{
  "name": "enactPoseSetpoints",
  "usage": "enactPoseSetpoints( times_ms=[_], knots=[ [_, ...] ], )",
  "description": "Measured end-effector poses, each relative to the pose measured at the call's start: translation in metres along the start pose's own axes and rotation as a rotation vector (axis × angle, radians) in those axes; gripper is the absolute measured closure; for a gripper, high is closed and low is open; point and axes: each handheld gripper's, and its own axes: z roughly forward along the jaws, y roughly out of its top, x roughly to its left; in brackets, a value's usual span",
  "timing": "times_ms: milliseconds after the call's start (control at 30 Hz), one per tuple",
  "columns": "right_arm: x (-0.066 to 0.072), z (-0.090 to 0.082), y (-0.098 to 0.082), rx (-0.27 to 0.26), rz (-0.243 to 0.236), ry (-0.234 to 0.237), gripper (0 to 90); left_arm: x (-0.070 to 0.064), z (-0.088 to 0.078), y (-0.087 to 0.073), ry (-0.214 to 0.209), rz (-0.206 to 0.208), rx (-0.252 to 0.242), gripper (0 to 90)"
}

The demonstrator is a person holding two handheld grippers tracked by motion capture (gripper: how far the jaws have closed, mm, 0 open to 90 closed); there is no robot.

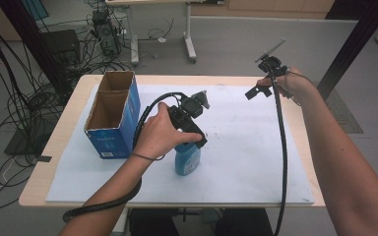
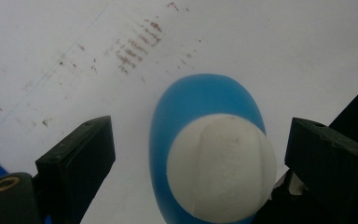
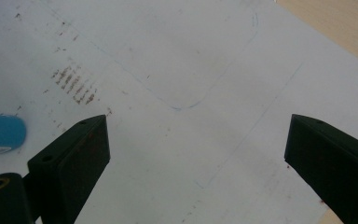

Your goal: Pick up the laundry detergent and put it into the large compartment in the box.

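The bottle (image 1: 187,160) is bright blue with a white cap (image 2: 221,168); the open box (image 1: 113,115) at the left is blue outside and brown cardboard inside; the sheet (image 1: 246,147) is white with rusty brown smudges (image 3: 74,84); both grippers' jaws are black

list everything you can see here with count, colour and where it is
bottle: 1, blue with white cap, upright mid-table, between the open left jaws
box: 1, blue cardboard, open top, two compartments, table's left
sheet: 1, white, stained, covers the table
table: 1, light wood, centre
cables: many, black, floor at left
left gripper: 1, black, open over the bottle cap
right gripper: 1, black, open, above the table's far right edge
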Motion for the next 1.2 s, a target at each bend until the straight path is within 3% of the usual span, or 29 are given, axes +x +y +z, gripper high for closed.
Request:
enactPoseSetpoints(
  times_ms=[1200],
  knots=[
    [-0.002, 0.004, -0.004, 0.008, -0.001, 0.002, 6.5, -0.005, 0.017, -0.006, 0.006, -0.006, 0.017, 8.5]
  ],
)
